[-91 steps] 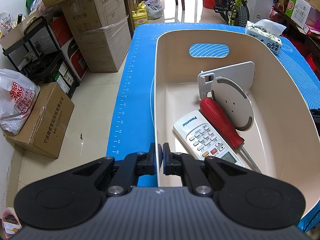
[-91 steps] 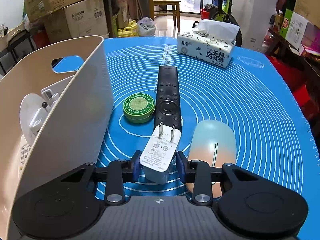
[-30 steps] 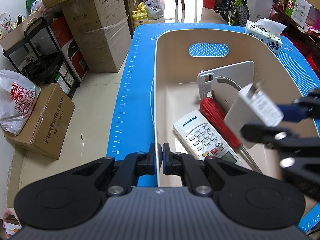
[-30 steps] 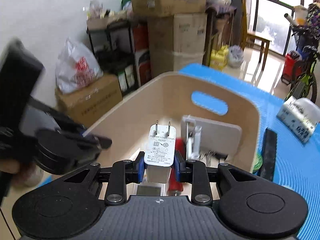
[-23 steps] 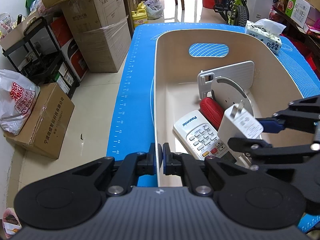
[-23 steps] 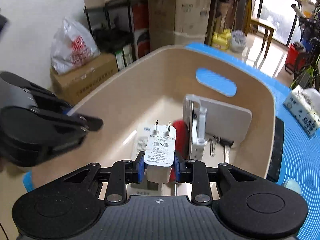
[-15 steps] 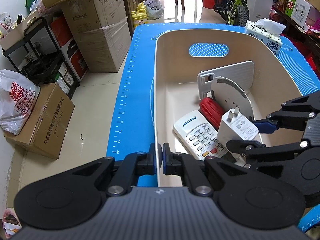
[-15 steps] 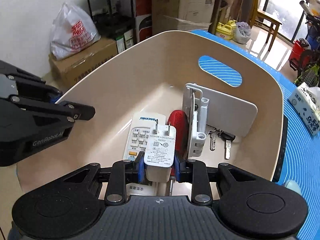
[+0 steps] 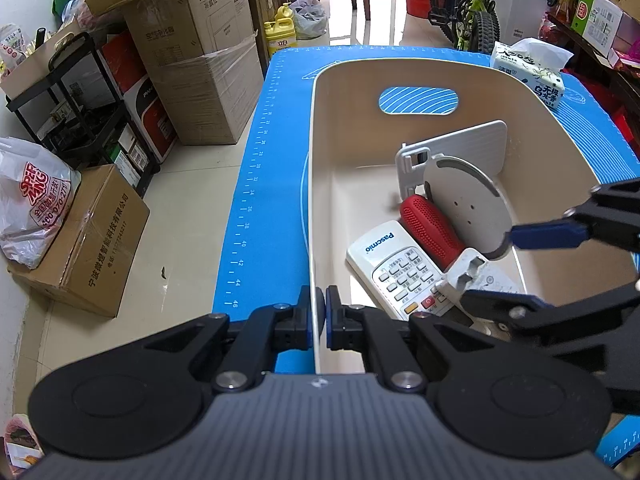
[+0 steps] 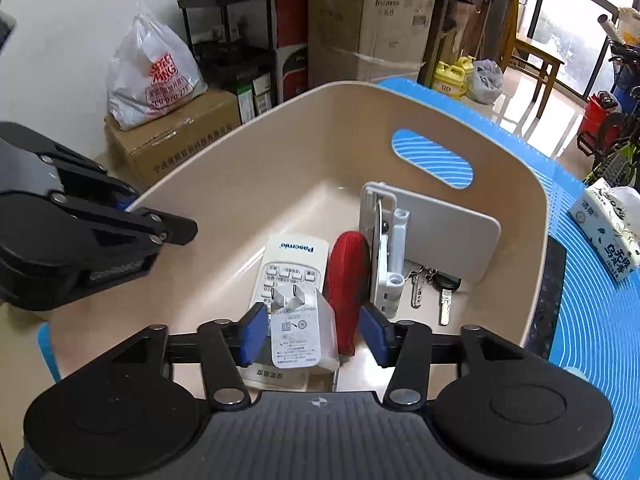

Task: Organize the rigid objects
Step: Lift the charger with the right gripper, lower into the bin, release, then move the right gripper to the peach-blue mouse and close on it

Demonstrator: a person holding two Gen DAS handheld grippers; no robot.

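Note:
A beige bin [image 9: 316, 184] stands on the blue mat [image 9: 272, 160]. My left gripper [image 9: 322, 316] is shut on its near rim. Over the bin's inside my right gripper [image 10: 314, 332] has its jaws opening. The white plug charger [image 10: 300, 332] lies tilted between them on the white remote [image 10: 290, 260], and the pads no longer press it. Beside it lie a red-handled screwdriver [image 10: 346, 276], a white bracket [image 10: 384, 240] and keys [image 10: 432, 284]. From the left wrist view, the right gripper [image 9: 516, 268] reaches in from the right, above the charger [image 9: 466, 270].
A tissue box [image 9: 528, 68] sits at the mat's far right corner. A black remote [image 10: 550, 280] lies just outside the bin's right wall. Cardboard boxes [image 9: 200, 52], a shelf and a plastic bag [image 9: 32, 200] stand on the floor to the left.
My right gripper carried the charger down into the bin, then its jaws spread and the charger dropped onto the white remote. My left gripper has kept its hold on the rim.

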